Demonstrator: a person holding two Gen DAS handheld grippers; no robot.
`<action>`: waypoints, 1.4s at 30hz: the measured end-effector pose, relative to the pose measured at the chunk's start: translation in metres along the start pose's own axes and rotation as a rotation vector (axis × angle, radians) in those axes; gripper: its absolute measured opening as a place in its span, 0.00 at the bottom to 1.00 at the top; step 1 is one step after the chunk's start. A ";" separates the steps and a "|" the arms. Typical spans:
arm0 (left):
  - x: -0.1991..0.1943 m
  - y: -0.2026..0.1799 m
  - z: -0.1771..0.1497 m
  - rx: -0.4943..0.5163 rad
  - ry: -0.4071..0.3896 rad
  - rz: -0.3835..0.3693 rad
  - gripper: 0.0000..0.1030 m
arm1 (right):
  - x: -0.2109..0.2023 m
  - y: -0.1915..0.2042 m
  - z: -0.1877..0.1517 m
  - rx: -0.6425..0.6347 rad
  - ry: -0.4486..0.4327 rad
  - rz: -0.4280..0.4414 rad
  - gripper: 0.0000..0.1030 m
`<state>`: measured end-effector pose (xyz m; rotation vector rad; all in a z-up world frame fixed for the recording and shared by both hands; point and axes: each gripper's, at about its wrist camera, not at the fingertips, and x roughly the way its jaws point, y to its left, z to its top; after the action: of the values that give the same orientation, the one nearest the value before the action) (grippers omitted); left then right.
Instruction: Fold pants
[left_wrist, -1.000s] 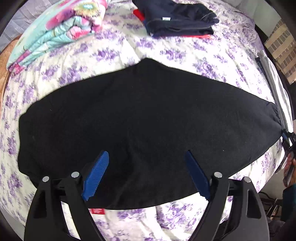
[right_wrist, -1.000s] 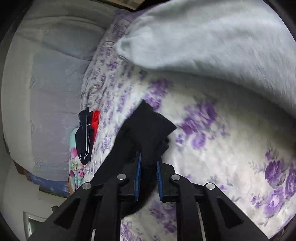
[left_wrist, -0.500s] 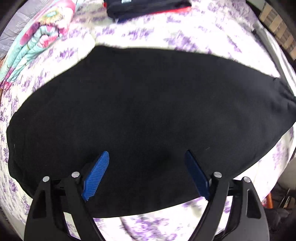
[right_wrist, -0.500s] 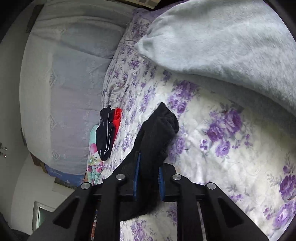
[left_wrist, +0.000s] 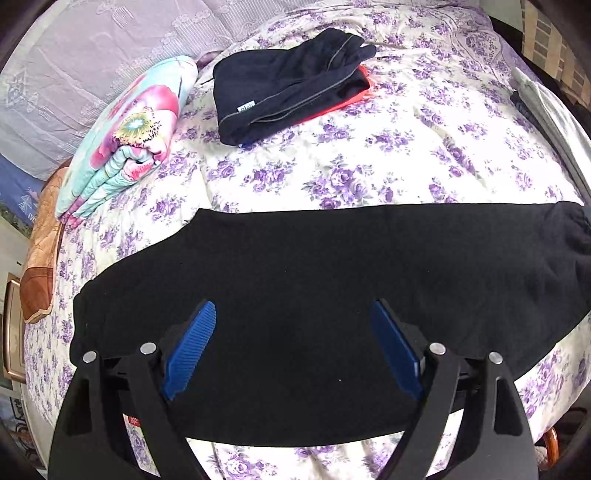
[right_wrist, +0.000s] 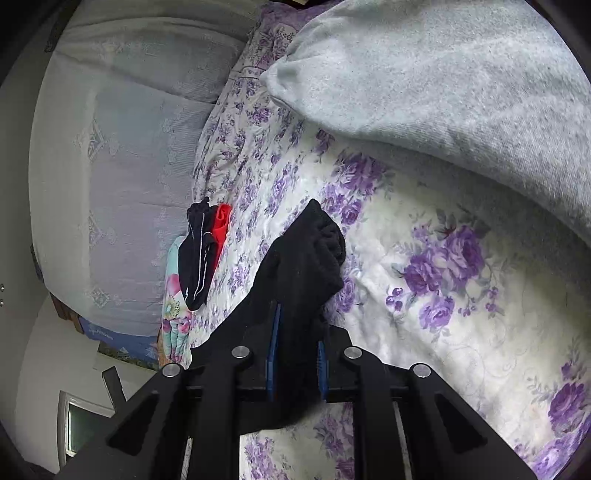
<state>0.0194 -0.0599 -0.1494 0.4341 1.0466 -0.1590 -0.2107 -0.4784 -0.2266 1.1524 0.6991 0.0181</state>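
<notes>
Since the earlier frame the left gripper (left_wrist: 293, 347) has drawn back and tipped up, so more of the bed beyond the black pants (left_wrist: 332, 295) now shows; its blue pads stand wide apart above the cloth with nothing between them. Its lower body is cut off by the frame's bottom edge. The right gripper (right_wrist: 297, 354) is clamped on a bunched end of the pants (right_wrist: 299, 269), the fabric filling the narrow gap and hiding most of both pads. The pants lie flat in a long band across the near side of the floral bedspread (left_wrist: 332, 170), reaching toward its right edge; their near hem is partly hidden behind the left gripper. A small red tag (left_wrist: 132, 421) peeks out beside that hem, its writing too small to read. Toward the far side lies a folded dark garment (left_wrist: 284, 85) over something red, with a white label whose lettering is not legible. At the left edge sits a folded flowered quilt (left_wrist: 129, 136). A grey blanket (right_wrist: 443, 74) fills the upper right of the right wrist view.
</notes>
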 end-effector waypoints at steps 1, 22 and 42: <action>-0.003 -0.003 -0.002 -0.004 0.003 0.004 0.81 | 0.002 -0.004 0.001 0.011 0.008 -0.012 0.16; 0.018 0.160 -0.038 -0.195 0.014 -0.031 0.81 | 0.032 0.135 -0.029 -0.367 -0.086 -0.391 0.16; 0.048 0.250 -0.105 -0.325 0.083 -0.082 0.81 | 0.242 0.309 -0.204 -0.823 0.306 -0.117 0.16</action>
<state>0.0413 0.2139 -0.1679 0.1044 1.1492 -0.0416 -0.0218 -0.0896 -0.1323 0.3168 0.9096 0.3585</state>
